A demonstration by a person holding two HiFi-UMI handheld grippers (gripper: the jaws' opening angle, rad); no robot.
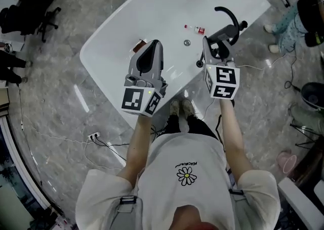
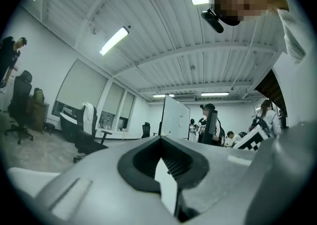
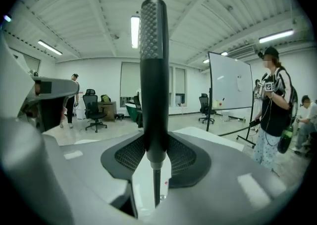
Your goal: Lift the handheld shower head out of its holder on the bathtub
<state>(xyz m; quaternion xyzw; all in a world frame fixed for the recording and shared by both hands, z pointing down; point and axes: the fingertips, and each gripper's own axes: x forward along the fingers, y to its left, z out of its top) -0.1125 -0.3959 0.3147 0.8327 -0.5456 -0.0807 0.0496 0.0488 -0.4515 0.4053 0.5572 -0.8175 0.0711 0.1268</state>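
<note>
A slim black handheld shower head [image 3: 153, 70] stands upright between the jaws in the right gripper view, its thin hose [image 3: 156, 184] dropping below them. My right gripper [image 3: 154, 154] is shut on its handle. From the head view this gripper [image 1: 215, 47] hangs over the right rim of the white bathtub [image 1: 101, 56], next to the curved black faucet [image 1: 229, 17], and the shower head [image 1: 225, 32] shows as a dark bar at its tips. My left gripper [image 1: 151, 47] hovers over the tub's near rim. Its jaws [image 2: 166, 169] are together with nothing between them.
Inside the tub lie a drain [image 1: 187, 43], a small red-capped bottle [image 1: 195, 29] and a brown item [image 1: 139, 46]. Cables and a power strip [image 1: 93, 136] run over the marble floor. Office chairs [image 1: 35, 18] stand at the left, a person [image 1: 296, 13] at the far right.
</note>
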